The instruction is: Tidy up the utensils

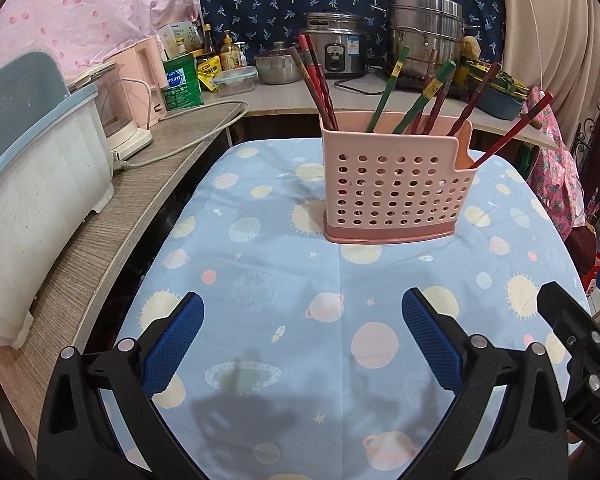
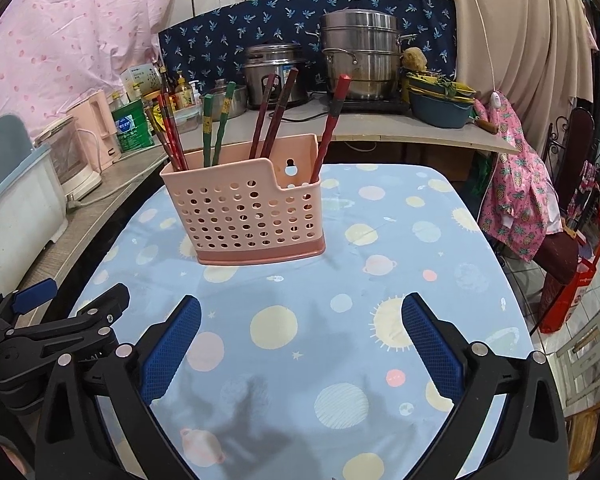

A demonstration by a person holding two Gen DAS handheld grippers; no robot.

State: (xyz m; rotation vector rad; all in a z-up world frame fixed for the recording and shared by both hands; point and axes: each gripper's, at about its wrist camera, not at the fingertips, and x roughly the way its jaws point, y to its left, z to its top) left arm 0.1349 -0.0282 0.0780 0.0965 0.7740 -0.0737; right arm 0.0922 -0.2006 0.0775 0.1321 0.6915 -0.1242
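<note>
Left wrist: holder (image 1: pixel 396 192) beyond fingers (image 1: pixel 176 344)

A: What covers the table?
B: A pale blue cloth printed with planets and suns (image 1: pixel 284 280), reaching every edge.
A: And on the wood-grain counter (image 1: pixel 112 216) along the left edge?
B: A white plastic tub with a blue-grey lid (image 1: pixel 32 168), then a white appliance with a clear jug (image 1: pixel 118 112), a pink kettle (image 1: pixel 148 76) and a green tin (image 1: pixel 182 80).
A: On the far counter?
B: A steel rice cooker (image 2: pixel 274 74) beside a tall stacked steel steamer pot (image 2: pixel 360 54), with a dark blue basin (image 2: pixel 440 108) at the right end.
</note>
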